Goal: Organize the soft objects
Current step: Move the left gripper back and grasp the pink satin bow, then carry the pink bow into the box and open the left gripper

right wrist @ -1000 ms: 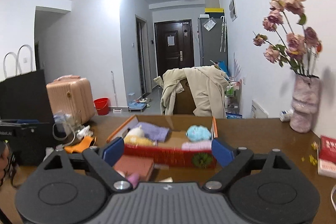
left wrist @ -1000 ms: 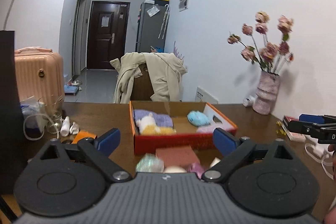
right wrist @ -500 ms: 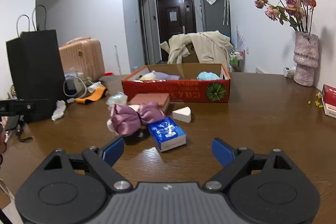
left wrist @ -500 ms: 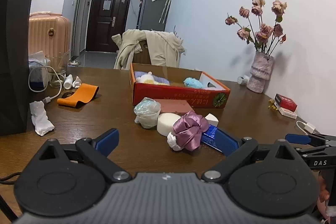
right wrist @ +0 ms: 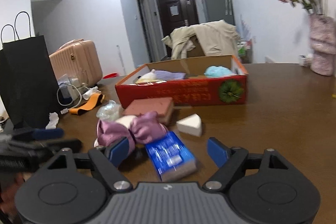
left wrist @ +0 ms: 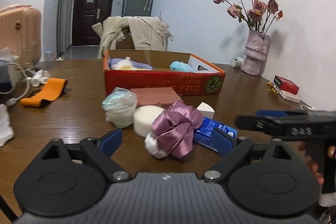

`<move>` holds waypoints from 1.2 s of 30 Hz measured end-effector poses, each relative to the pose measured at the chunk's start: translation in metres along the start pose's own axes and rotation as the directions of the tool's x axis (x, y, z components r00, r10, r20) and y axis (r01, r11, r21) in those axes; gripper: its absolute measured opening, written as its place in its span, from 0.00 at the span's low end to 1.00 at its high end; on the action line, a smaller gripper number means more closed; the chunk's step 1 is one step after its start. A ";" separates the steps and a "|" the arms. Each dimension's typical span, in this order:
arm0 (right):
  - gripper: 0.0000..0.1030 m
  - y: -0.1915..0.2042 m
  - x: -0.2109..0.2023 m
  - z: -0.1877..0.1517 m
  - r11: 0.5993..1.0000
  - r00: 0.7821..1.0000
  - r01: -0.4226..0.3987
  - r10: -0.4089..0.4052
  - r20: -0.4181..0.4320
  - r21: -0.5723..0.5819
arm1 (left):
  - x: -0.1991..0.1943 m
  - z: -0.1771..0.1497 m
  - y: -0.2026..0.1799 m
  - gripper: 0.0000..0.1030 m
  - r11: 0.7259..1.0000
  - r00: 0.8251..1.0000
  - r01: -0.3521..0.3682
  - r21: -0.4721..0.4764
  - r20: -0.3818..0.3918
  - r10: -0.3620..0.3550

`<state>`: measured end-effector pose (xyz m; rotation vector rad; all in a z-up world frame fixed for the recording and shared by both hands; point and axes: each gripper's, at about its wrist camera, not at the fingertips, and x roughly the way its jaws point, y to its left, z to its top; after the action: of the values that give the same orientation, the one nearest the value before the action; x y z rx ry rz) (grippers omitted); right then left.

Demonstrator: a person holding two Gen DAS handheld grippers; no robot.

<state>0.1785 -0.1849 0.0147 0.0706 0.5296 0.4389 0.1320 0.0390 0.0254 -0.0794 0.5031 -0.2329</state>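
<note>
Both grippers are on the approach: left gripper (left wrist: 167, 143) closing, nothing gripped, around the purple scrunchie (left wrist: 178, 125), right gripper (right wrist: 168, 153) closing over the blue packet (right wrist: 171, 155) mid-table, before the red box (right wrist: 184, 88), so next comes a clean pinch.

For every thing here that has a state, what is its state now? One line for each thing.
Red cardboard box: open on top, soft toys inside.
Purple satin scrunchie: on the table, not gripped.
Blue tissue packet: lying flat, between the right claw's pads, untouched.
White wedge sponge: on the table, outside the box.
Left claw: jaws closing, nothing gripped.
Right claw: jaws closing, nothing gripped.
Dark door: shut.
</note>
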 end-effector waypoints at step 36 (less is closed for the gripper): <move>0.25 -0.010 0.046 0.029 0.940 0.972 -0.234 0.233 0.034 0.249 | 0.004 0.001 0.001 0.51 0.987 0.989 0.145 -0.065 0.049 -0.142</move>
<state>0.2324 -0.1730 0.0159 0.3822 0.5735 0.6015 0.1364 0.0394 0.0236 -0.1874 0.4618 -0.3541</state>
